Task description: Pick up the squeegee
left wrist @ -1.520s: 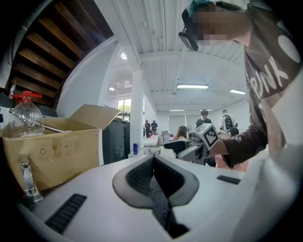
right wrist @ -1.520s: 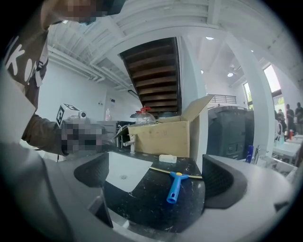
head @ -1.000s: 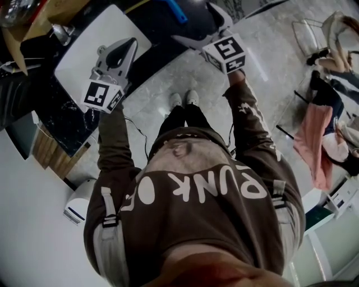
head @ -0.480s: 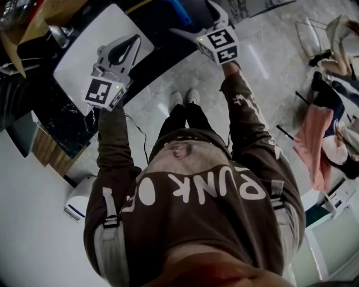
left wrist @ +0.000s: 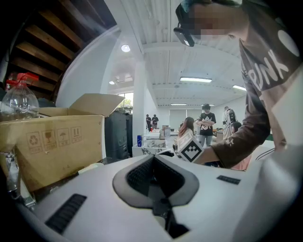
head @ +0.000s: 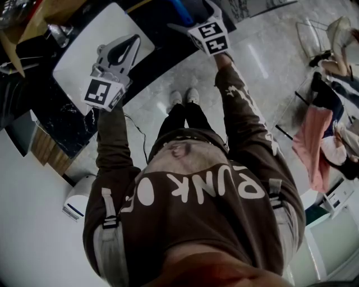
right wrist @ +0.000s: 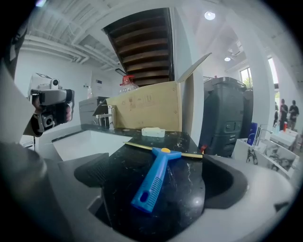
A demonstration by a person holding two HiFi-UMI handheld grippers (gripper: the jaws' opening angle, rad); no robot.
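The squeegee [right wrist: 154, 182] has a blue ribbed handle and a thin yellow blade [right wrist: 142, 147]. It lies flat on the black marble counter [right wrist: 184, 189] with its handle end towards me. My right gripper [right wrist: 158, 177] is open, a pad on either side of the handle and apart from it. In the head view the right gripper [head: 193, 15] reaches over the counter's edge, where a bit of the blue handle [head: 180, 10] shows. My left gripper [head: 133, 40] hangs over a white basin [head: 78, 53]; in its own view it [left wrist: 152, 175] is shut on nothing.
A white basin [right wrist: 90, 142] sits left of the squeegee. Behind it stand an open cardboard box [right wrist: 147, 111], a clear bottle [right wrist: 127, 84] and a pale sponge [right wrist: 153, 132]. A dark bin [right wrist: 225, 118] stands to the right. People stand far off [left wrist: 207, 124].
My right gripper has moved forward and left, out over the counter towards the squeegee. The left gripper has hardly moved.
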